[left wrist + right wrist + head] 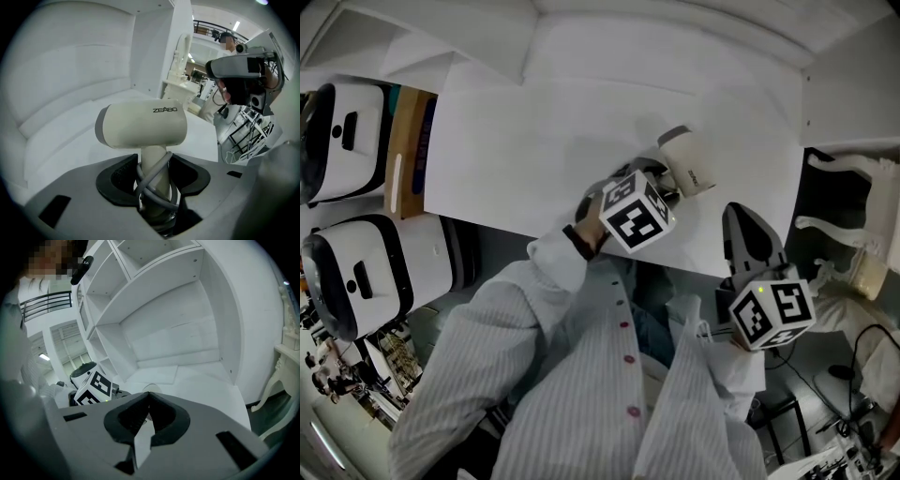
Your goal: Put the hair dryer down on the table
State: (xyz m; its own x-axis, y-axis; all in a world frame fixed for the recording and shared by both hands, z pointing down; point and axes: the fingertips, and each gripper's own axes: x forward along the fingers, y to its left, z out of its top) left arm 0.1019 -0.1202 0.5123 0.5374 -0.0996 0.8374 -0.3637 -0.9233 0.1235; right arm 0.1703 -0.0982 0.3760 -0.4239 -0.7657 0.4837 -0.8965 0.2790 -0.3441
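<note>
Hair dryer (140, 125) clamped in left gripper (154, 185) over table (516, 159); right gripper (148, 397) closed, empty; shelves (154, 301) behind

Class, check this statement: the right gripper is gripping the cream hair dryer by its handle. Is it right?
No. It is the left gripper that is gripping the cream hair dryer by its handle; the left gripper view shows its jaws closed on the handle.
</note>
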